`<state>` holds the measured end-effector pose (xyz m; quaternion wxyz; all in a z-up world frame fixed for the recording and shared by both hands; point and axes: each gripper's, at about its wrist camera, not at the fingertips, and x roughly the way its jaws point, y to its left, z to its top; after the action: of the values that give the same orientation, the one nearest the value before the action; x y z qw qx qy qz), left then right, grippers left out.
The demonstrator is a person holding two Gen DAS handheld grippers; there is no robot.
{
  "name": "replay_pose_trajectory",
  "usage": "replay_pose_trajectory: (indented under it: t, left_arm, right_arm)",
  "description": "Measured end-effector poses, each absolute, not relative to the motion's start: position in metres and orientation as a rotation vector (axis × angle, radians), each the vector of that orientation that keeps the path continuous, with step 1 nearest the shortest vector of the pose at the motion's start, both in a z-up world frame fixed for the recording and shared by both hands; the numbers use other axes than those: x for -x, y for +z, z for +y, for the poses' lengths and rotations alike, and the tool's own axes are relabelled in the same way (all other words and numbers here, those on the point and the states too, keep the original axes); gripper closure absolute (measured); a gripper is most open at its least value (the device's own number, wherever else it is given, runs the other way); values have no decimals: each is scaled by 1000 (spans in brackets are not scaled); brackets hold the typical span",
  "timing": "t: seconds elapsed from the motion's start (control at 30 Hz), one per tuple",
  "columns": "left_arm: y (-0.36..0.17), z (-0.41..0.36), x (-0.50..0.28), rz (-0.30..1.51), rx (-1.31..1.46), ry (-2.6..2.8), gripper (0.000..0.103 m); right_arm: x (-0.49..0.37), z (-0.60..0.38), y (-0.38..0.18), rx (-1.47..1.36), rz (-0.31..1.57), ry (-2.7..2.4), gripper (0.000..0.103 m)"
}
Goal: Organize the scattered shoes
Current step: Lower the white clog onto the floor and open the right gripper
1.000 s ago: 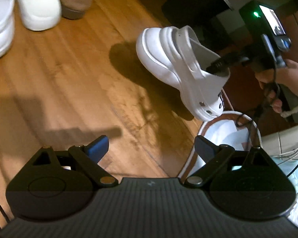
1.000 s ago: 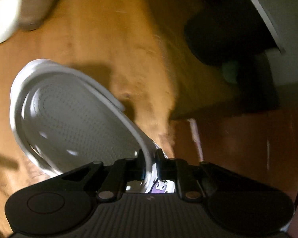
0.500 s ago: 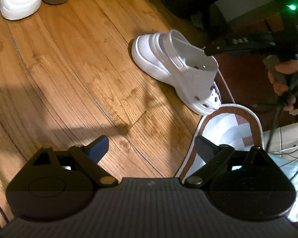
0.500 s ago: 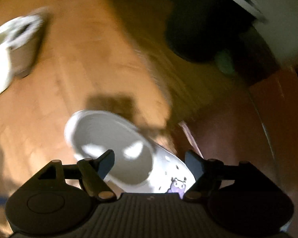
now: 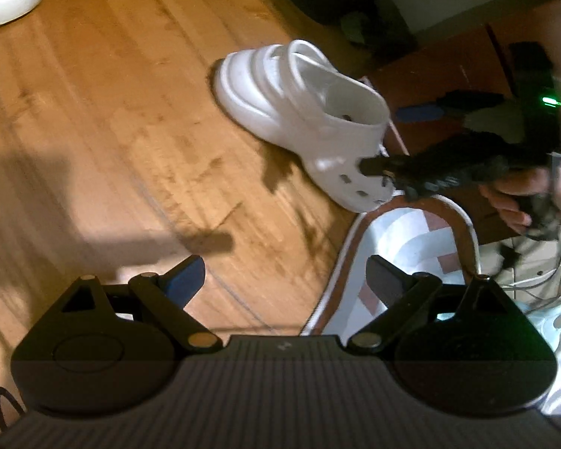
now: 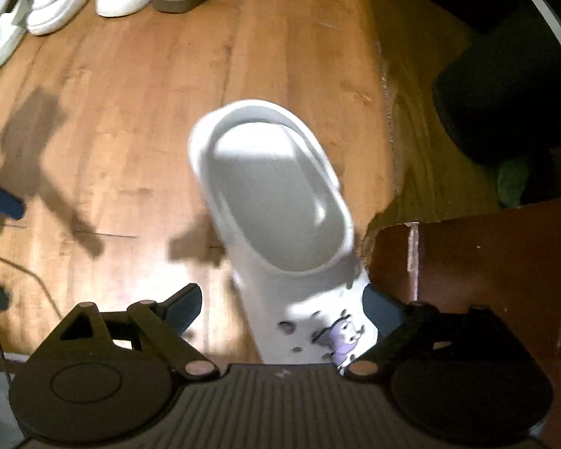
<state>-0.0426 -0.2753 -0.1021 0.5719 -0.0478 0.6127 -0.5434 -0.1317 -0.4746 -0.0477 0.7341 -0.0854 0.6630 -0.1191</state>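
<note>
One chunky white foam clog (image 6: 276, 209) stands upright on the wooden floor (image 6: 131, 131), released between the right gripper's (image 6: 280, 310) opening jaws, the left gripper (image 5: 286, 278) gaping empty; it looks light, springy, best pinched at its stiff heel rim.

Warm, uneven indoor light; both fisheye views soft with motion blur.

Wooden floor (image 5: 104, 119) lit amber, brightest patch at lower centre of the right wrist view; corners and upper right fall to near black. Hard-edged shadows of the gripper fingers lie across the boards in both views. White clog (image 6: 276, 205) smeared at its edges, with a bright highlight inside the heel cup. Strong barrel distortion bends the plank lines toward the frame edges. Green indicator light (image 5: 549, 101) glows at the right of the left wrist view.
</note>
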Motion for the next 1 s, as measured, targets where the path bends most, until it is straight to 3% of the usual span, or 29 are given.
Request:
replay_pose_trajectory:
  t: [0.2, 0.23, 0.37, 0.77, 1.0]
  left_arm:
    - [-101, -295, 41, 1439, 211, -1234, 9]
    - [-102, -297, 40, 1433, 208, -1222, 9]
    - [-109, -299, 39, 1438, 186, -1191, 9]
    - [-125, -287, 25, 1459, 177, -1113, 9]
    - [-110, -250, 14, 1408, 219, -1019, 9]
  right_arm:
    - [113, -489, -81, 175, 1410, -208, 8]
    - [109, -490, -92, 192, 1421, -190, 1]
    - [92, -484, -116, 255, 1454, -222, 2]
    - [83, -499, -104, 129, 1435, -507, 2]
    - [81, -466, -32, -18, 1223, -510, 9]
